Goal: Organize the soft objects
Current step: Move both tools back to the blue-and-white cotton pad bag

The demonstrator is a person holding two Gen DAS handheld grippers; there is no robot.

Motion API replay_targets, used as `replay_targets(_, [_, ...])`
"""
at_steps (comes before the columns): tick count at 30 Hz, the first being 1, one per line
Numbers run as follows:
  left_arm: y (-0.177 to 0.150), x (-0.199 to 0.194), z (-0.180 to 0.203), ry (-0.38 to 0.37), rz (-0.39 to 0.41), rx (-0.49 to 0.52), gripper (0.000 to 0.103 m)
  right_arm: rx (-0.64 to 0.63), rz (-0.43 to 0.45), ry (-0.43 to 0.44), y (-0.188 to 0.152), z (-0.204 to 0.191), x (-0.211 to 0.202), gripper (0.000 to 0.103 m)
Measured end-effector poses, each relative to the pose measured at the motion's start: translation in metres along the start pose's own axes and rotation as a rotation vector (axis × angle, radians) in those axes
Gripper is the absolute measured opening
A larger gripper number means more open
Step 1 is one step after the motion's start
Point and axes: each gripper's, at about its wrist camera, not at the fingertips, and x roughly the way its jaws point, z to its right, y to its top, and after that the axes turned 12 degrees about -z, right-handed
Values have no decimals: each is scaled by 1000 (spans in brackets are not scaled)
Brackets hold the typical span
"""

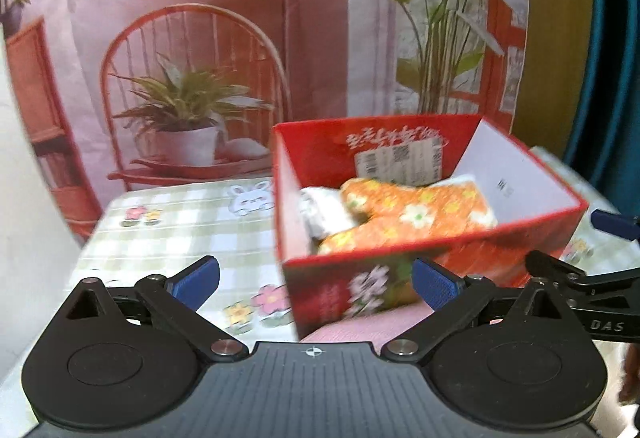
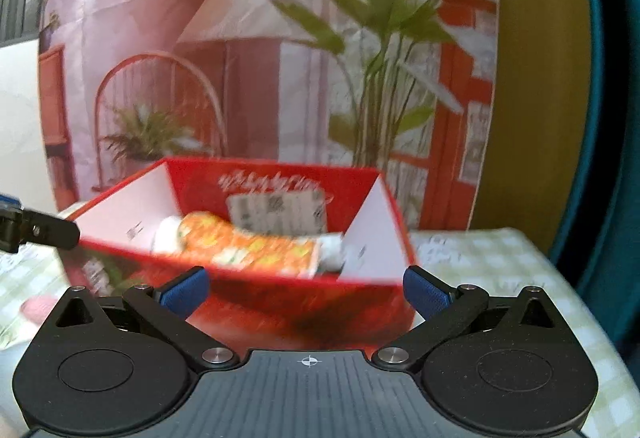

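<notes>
Left tool spread wide, blue pads apart with nothing between them. Right tool likewise wide apart and empty, pointed at the near wall of the red box. From the left wrist view, the right tool's tip showing just beside the box's right side.

Beyond the pads: red box sitting on the checked tablecloth, toward the table's right half, open top up. Inside it, the orange floral soft piece lying across the floor of the box, with a white soft item tucked against its left end. Both well below the rim, nothing draped over an edge.

In front of the box, by the near edge of the table, a pink soft thing partly hidden under the left tool's body; too little visible to say what.

Judging from that: drop appears done, clearing away in hand. Best kept wide and backed off level, clear of the red rim so the light box is not nudged. Then down onto the pink piece, pinching a fold at its middle, not a loose corner. Pictures blurred, so fine detail uncertain.
</notes>
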Motion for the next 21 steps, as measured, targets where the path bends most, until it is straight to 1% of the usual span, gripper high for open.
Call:
replay_targets(4, [-21,-12,-7,6,3,30,103,-26,-44,22,-18,-14,-8,103])
replay_targets(8, [-38,-13,-14,-12,-35,51,103,-20,-88,71,-32,-26,-13,103])
replay_targets(13, [-57,-3,-29,-31,-99,-11,103,-79,-133,119,-43,-47,-16,103])
replay_targets(15, [-67,1,-35,-52,-120,-33,103,-111,-148,146,-48,-55,-16,103])
replay_targets(21, [-88,18,-42,-84,-176,-62,103,-197,-182,192,-60,-75,-5,103])
